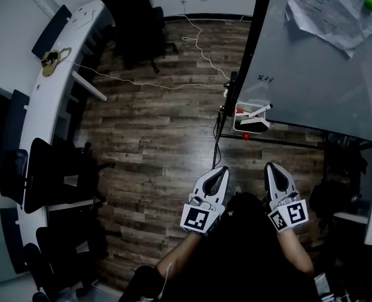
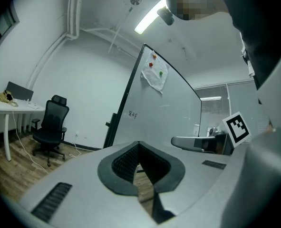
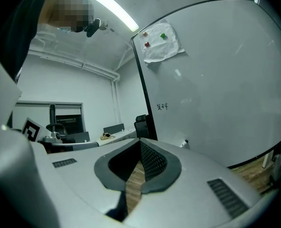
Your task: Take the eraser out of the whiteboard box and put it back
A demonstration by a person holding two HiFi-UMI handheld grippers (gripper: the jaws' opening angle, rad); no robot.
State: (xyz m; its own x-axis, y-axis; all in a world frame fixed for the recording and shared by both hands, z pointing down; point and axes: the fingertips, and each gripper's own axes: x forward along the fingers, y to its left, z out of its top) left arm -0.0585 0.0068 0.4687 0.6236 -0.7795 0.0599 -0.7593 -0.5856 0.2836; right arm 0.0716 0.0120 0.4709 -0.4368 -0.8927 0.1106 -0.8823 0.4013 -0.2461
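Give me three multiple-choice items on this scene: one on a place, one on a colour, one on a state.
1. The whiteboard box sits:
A) on a windowsill
B) at the whiteboard's lower edge
C) inside a drawer

2. In the head view, the magnet on the pinned sheet is:
A) blue
B) yellow
C) green

3. The right gripper is:
A) shut and empty
B) clamped on a cloth
C) wide open

Answers:
1 B, the box hangs by the board's bottom corner.
2 C, a green dot sits on the paper.
3 A, its jaws meet with nothing between them.
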